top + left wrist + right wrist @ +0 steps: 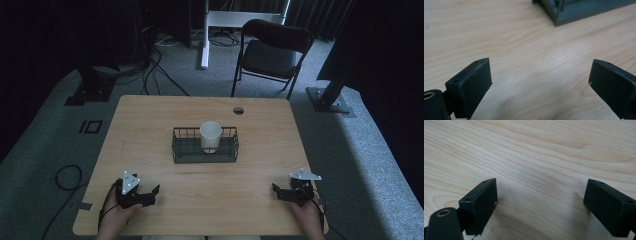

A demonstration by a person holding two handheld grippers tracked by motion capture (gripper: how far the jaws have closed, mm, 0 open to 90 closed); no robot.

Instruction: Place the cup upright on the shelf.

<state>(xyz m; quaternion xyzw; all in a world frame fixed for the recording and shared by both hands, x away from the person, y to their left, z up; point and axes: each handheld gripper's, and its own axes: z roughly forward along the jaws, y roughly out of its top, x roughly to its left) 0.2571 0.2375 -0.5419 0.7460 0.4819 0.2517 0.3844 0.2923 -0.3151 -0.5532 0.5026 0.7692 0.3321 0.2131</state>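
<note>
A: Start at the left. What is the left gripper doing?

B: It sits low over the wooden table, near the front edge at about seven o'clock from the table's middle. A hand grips it from below, and its grey three-cornered plate faces up. In the left gripper view its jaws stand wide apart with bare wood grain between them; nothing is held.

A: And what lies ahead of it?

B: A corner of the dark wire basket shows at about one o'clock in that view, well apart from the jaw tips.

A: Where is the basket on the table?

B: Right around the middle, in the high view. A white cup stands upright inside it, toward the right half of the basket, its rim rising above the wire wall.

A: Is either gripper touching the basket or the cup?

B: No. Both are well apart from it, one on each side near the front edge.

A: Then the right gripper?

B: At about five o'clock from the table's middle, held by the other hand, its plate also on top. In the right gripper view the jaws are spread wide, with plain tabletop between them and nothing clamped.

A: Anything beyond the table?

B: A dark folding chair stands on the grey carpet at about one o'clock behind the far edge.
</note>
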